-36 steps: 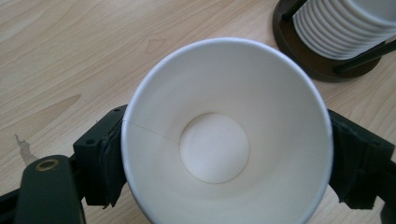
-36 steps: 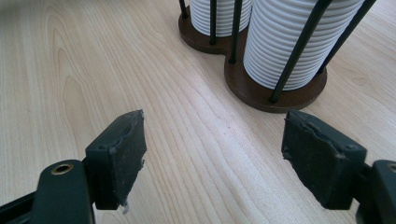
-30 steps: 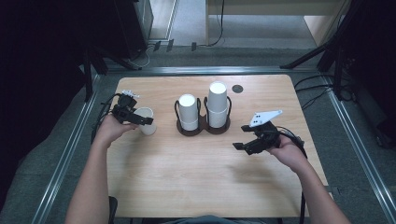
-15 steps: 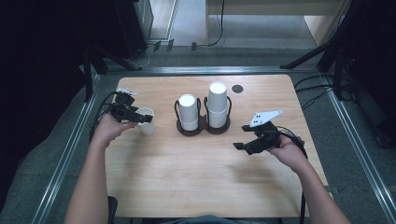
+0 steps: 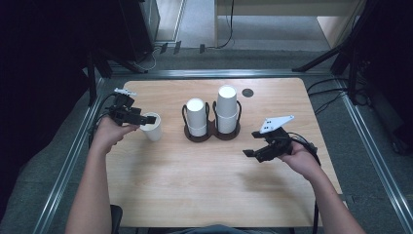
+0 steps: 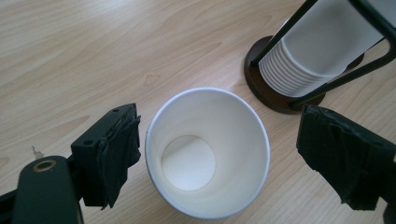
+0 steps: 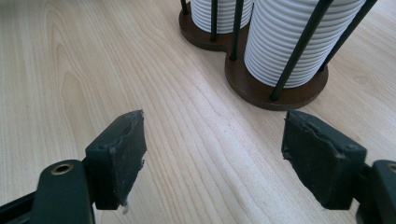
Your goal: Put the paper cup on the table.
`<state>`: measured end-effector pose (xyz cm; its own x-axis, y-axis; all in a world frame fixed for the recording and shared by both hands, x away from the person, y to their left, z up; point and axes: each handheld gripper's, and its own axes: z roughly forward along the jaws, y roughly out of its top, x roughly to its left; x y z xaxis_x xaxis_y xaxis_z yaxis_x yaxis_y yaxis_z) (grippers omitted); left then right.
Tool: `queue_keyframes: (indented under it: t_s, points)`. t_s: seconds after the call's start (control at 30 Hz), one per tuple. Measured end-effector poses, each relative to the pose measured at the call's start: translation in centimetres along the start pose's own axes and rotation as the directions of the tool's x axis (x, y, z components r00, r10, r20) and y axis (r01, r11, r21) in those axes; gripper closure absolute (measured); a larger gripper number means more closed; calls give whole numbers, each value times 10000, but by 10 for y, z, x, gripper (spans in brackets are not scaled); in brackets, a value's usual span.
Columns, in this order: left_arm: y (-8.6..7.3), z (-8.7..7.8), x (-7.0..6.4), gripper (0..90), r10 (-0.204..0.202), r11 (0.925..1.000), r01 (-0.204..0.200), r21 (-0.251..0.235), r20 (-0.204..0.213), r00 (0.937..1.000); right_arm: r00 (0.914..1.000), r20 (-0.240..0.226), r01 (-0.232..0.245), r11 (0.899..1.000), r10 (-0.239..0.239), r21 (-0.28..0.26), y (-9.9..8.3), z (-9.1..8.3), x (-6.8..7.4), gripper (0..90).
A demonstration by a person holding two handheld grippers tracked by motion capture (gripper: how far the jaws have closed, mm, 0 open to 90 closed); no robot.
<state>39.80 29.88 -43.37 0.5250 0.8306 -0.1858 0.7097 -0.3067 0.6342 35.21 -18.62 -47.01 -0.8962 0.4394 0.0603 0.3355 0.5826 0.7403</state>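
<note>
Paper cup (image 6: pixel 208 151), white, empty, round-rimmed, stands upright on wood table (image 5: pixel 204 180) btwn spread jaws of left gripper (image 6: pixel 233 154), ungripped; right gripper (image 7: pixel 224 154) also released.

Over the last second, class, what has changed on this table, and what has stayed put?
Nothing has visibly moved. The left gripper still hangs open around the single paper cup, its pads clear of the rim. The right gripper stays open over bare table, and both cup stacks remain in their holder.
</note>
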Motion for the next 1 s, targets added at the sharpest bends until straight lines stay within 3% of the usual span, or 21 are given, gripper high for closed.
queue_keyframes:
  t_s: [0.4,0.77,1.0]
  points:
    - [7,-13,-13,142,146,9987,-133,-484,271,9995,10000,2,16,10000,-16,-59,0,-1,0,222]
    - [10,-14,-31,147,763,9965,-747,-371,459,9960,10000,-19,-42,9998,42,-219,2,-4,0,222]
    - [9,-14,-44,147,935,9951,-913,-377,619,9937,10000,-12,0,9996,0,-297,3,-4,-2,222]
